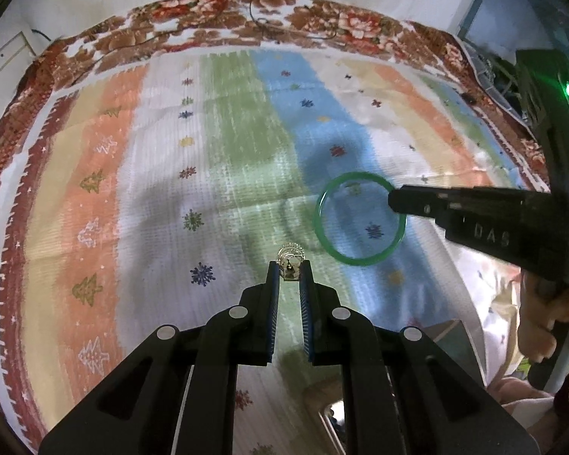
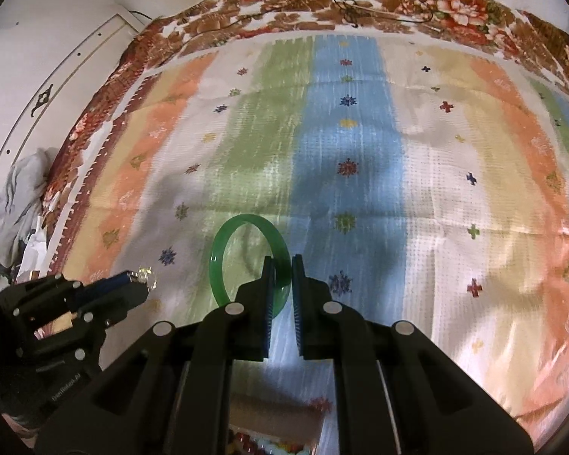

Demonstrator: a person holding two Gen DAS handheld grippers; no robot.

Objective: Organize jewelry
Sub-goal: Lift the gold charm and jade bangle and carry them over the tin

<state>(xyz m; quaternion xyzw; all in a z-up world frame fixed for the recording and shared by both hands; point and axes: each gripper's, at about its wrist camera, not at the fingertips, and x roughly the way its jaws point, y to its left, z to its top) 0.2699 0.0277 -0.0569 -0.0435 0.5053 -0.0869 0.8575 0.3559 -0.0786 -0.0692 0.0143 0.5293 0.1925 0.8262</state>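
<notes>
A striped cloth (image 1: 227,159) in orange, cream, white, green and blue bands, dotted with small snowflake and tree motifs, spreads under both my hands, and it lies over a floral blanket (image 1: 193,19) in brown and red whose border shows along the far edge. My right gripper (image 2: 282,265) is pinched nearly together on a green bangle (image 2: 223,242), gripping its rim at one side so the ring hangs out to the left of my fingers (image 2: 269,280), above the green stripe. From the left camera that bangle appears as a full ring over the blue band, with my right gripper reaching in from the right. My left gripper (image 1: 289,267) is closed to a narrow gap on a small gold-and-clear sparkly piece of jewelry (image 1: 290,259), which sits right at the tips and pokes out just beyond them.
</notes>
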